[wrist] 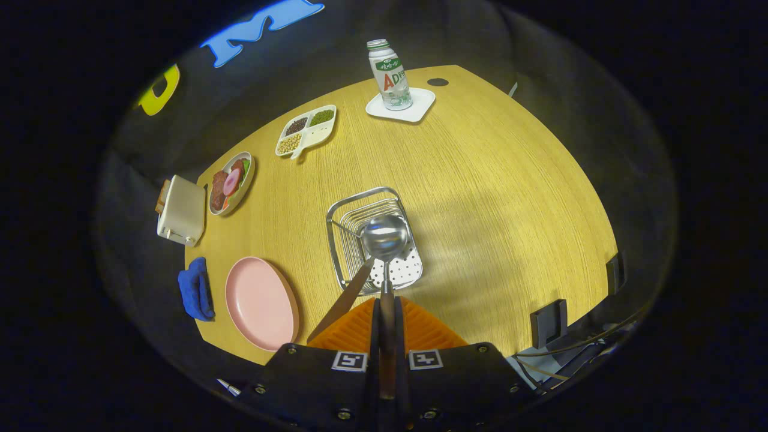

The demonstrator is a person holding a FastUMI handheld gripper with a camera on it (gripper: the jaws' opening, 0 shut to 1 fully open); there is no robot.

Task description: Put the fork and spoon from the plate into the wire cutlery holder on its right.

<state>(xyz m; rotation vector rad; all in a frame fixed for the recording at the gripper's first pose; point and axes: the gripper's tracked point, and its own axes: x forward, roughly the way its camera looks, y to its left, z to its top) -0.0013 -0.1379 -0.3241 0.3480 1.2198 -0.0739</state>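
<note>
My gripper (387,312) is shut on the spoon (384,237), with the handle pinched between the two fingers and the shiny bowl pointing ahead. The spoon's bowl hangs above the wire cutlery holder (345,207), a steel basket with a perforated floor that stands just ahead of the fingers. Inside the holder the fork (339,306) leans with its wooden handle sticking out over the near left rim and its metal end down in the basket. The pink plate (261,303) lies left of the holder and has nothing on it.
A blue cloth (195,288) lies left of the plate. Beyond it stand a cream toaster (181,210), a plate of food (231,183) and a divided dish of beans (306,131). A bottle (390,75) on a white tray stands at the far side.
</note>
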